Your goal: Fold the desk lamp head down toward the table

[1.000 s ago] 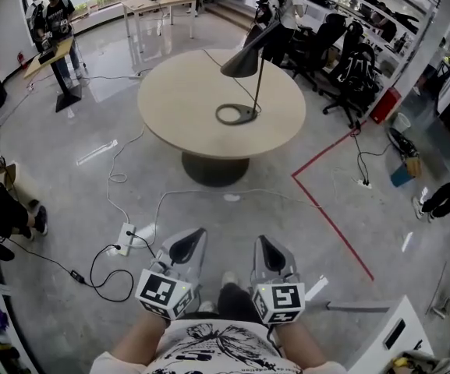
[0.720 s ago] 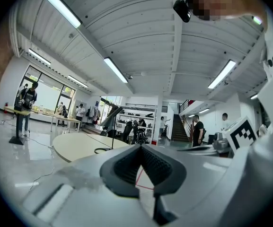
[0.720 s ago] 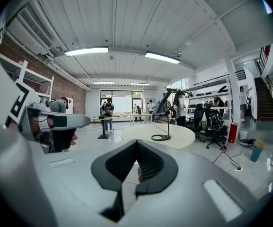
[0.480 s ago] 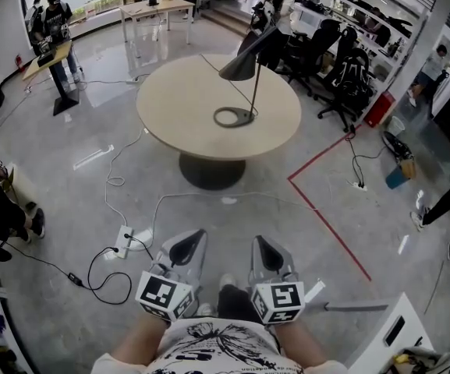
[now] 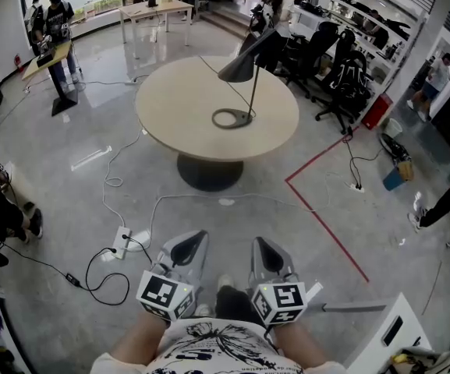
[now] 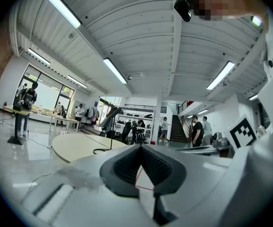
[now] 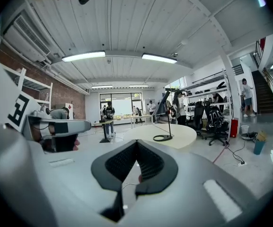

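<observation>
Left hand-held gripper and right hand-held gripper are pressed together on nothing at the person's waist, well apart from the desk lamp on the round counter, whose head sits high and slanted on its stem, which I judge fits either walking up or standing back.

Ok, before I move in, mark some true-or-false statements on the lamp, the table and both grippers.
1. The desk lamp stands on the round table, head up. True.
2. The lamp's stem is gripped. False: the left gripper and the right gripper are shut on nothing, far short of the table.
3. A red line marks the floor to the table's right. True.
4. The lamp overhangs the table's edge. False: its ring base lies well inside the tabletop.
</observation>
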